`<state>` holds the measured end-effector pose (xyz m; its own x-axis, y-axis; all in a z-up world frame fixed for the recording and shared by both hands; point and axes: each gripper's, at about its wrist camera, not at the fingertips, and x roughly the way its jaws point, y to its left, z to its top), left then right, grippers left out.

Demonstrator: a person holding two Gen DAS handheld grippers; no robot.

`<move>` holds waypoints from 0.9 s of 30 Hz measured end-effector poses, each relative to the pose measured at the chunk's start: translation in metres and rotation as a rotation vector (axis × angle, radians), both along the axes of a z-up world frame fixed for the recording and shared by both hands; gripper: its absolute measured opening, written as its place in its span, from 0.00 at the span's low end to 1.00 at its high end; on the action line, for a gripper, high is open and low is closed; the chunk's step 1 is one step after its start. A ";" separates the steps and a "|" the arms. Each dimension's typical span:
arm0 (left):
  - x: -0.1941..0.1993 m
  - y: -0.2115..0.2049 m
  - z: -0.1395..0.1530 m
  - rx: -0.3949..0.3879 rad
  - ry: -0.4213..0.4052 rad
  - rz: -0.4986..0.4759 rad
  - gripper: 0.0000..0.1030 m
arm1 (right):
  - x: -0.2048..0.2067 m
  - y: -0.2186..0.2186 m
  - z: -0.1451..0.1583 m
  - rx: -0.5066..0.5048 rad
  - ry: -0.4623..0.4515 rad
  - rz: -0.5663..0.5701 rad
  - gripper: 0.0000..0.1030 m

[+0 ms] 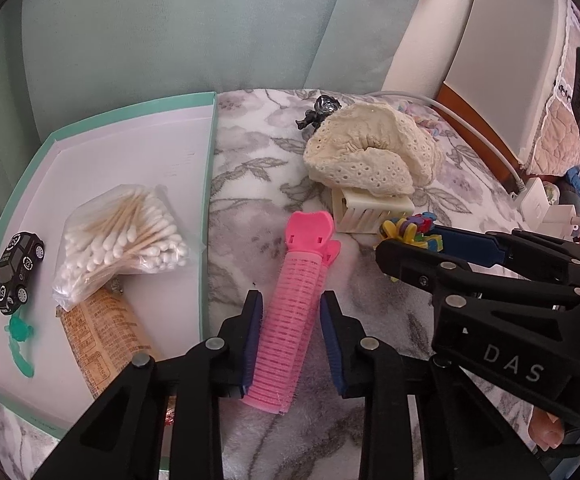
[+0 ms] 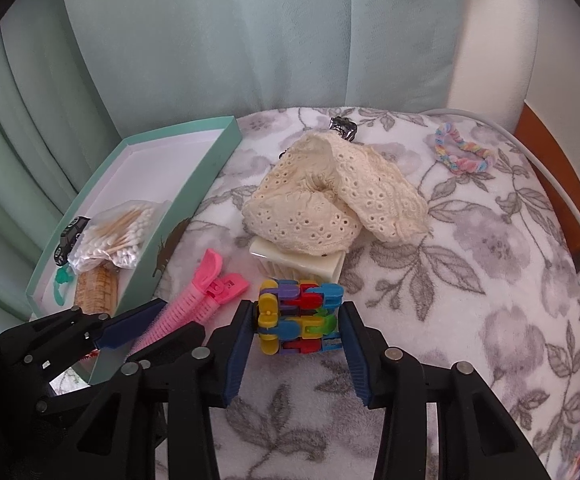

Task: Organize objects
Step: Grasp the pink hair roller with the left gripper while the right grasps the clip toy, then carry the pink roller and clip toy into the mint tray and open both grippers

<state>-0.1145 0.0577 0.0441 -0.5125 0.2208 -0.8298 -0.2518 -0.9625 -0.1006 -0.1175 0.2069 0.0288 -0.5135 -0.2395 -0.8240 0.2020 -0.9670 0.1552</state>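
Observation:
A pink hair roller clip (image 1: 298,276) lies on the floral blanket, and my left gripper (image 1: 292,312) stands open astride it with a thin gap on each side. In the right wrist view the same clip (image 2: 209,280) shows beside the left gripper (image 2: 177,318). A multicoloured block cube (image 2: 300,320) rests on the blanket between the fingers of my right gripper (image 2: 298,320), which is open and close to both of its sides. A teal box (image 1: 209,200) with a white inside sits at the left.
The box holds a bag of cotton swabs (image 1: 121,236), a black toy car (image 1: 19,268), a green trinket (image 1: 19,328) and a printed packet (image 1: 101,340). A cream lace cloth (image 2: 330,196) covers a cream plastic piece (image 2: 298,264). A pastel scrunchie (image 2: 462,152) and white cable (image 2: 562,184) lie at the right.

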 end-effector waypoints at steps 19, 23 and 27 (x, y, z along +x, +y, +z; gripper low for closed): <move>0.021 -0.014 0.035 0.074 0.084 0.040 0.23 | 0.023 0.001 0.024 0.003 0.050 -0.015 0.45; 0.025 -0.018 0.041 0.087 0.096 0.049 0.23 | 0.026 -0.002 0.028 0.009 0.055 -0.012 0.45; 0.030 -0.026 0.046 0.105 0.103 0.067 0.23 | 0.030 -0.007 0.030 0.015 0.057 -0.004 0.45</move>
<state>-0.0847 0.0314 0.0896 -0.6105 0.2657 -0.7461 -0.2012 -0.9632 -0.1783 -0.0878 0.2004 0.0586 -0.5609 -0.2255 -0.7966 0.2064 -0.9699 0.1292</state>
